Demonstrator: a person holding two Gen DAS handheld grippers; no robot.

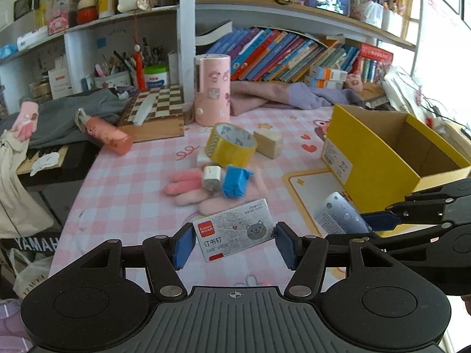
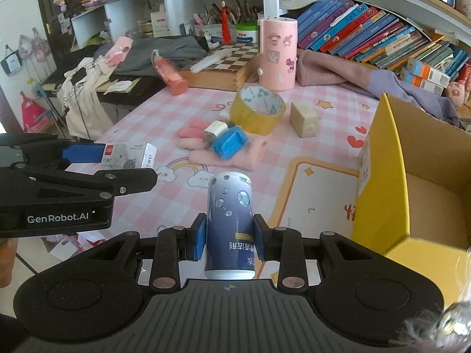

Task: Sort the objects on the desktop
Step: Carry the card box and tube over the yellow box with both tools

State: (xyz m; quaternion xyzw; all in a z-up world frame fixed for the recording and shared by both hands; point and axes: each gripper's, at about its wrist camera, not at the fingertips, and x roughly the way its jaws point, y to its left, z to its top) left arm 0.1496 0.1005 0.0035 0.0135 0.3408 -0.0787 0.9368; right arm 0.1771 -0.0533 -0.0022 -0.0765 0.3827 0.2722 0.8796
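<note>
My left gripper (image 1: 235,242) is shut on a silver staples box (image 1: 235,229) with a grey cat on it, held above the pink checked desk mat (image 1: 123,182). In the right wrist view the same staples box (image 2: 129,156) shows at the left, in the left gripper (image 2: 88,153). My right gripper (image 2: 229,235) is shut on a blue and white can (image 2: 229,214), also seen as the can (image 1: 338,214) from the left wrist. An open yellow cardboard box (image 1: 368,147) stands to the right, seen as the yellow box (image 2: 382,176) beside the can.
On the mat lie a yellow tape roll (image 1: 231,144), a beige block (image 1: 269,142), a white charger plug (image 1: 211,178), a blue wrapped item (image 1: 235,181) and a pink glove (image 1: 188,185). Behind stand a pink cylinder (image 1: 212,91), a chessboard (image 1: 156,108), clothes and bookshelves.
</note>
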